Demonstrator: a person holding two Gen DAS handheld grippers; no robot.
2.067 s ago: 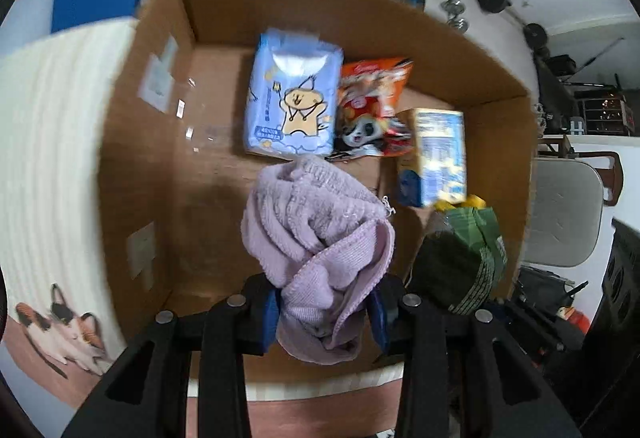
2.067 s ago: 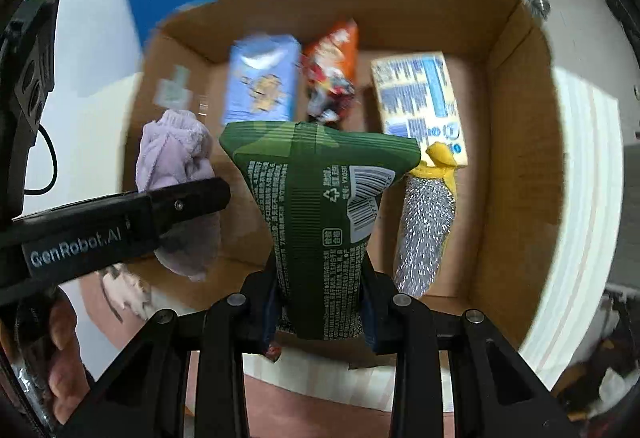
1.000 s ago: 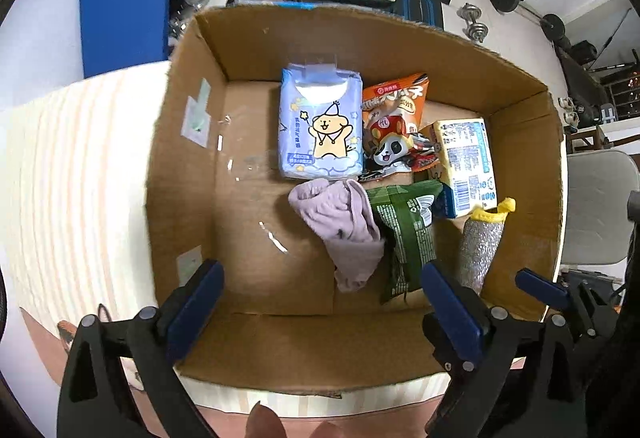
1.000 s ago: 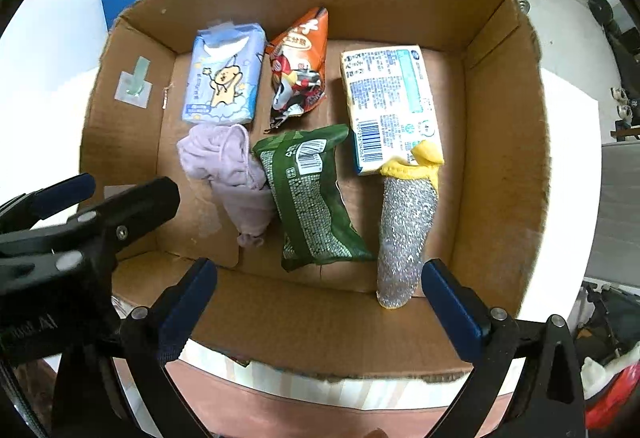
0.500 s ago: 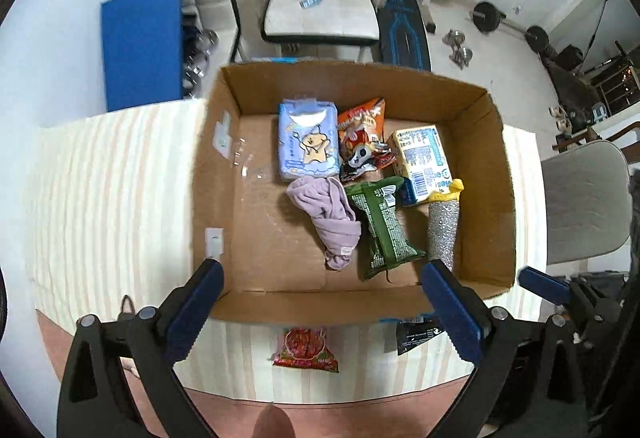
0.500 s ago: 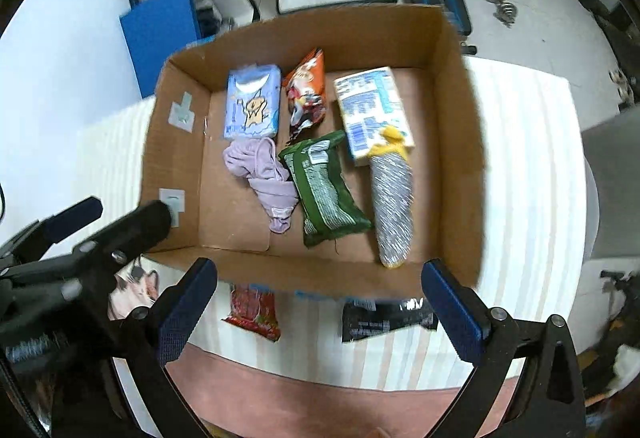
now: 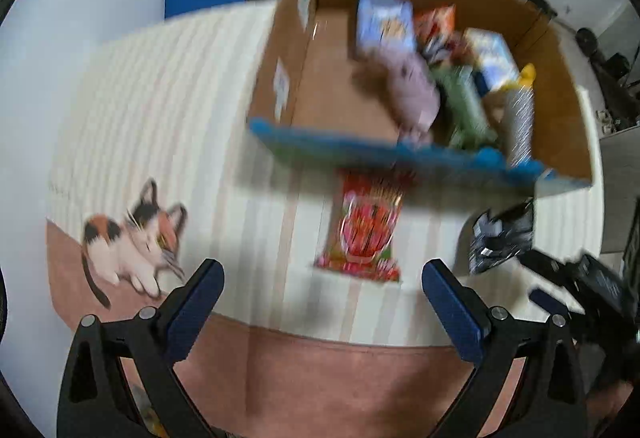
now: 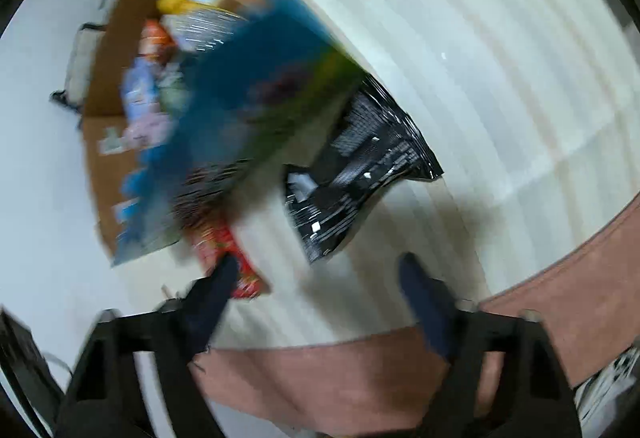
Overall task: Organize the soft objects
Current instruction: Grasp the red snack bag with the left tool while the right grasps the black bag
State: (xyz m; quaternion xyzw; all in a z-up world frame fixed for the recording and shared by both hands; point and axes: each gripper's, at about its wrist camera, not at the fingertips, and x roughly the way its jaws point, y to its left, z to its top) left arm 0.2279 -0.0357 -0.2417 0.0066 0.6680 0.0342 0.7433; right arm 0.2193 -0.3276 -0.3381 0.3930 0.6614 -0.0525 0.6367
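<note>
A red snack packet (image 7: 366, 226) lies on the striped cloth in front of the cardboard box (image 7: 280, 50). A black packet (image 7: 502, 238) lies to its right. My left gripper (image 7: 322, 278) is open and empty, just short of the red packet. In the right wrist view my right gripper (image 8: 316, 278) is open and empty, just short of the black packet (image 8: 360, 166), with the red packet (image 8: 224, 250) by its left finger. Inside the box lie a lilac cloth (image 7: 412, 90), a green packet (image 7: 464, 106), a silver sponge (image 7: 518, 118) and other packets. Both views are blurred.
The box (image 8: 132, 18) has a blue and green printed front wall (image 8: 240, 126). A cat picture (image 7: 132, 242) is on the cloth at the left. A brown strip of the mat (image 7: 320, 370) runs along the near edge. Chairs and gym weights stand beyond the table.
Both grippers let go of the lilac cloth and green packet in the box, opened, rose, then came down low in front of the box toward the red and black packets.
</note>
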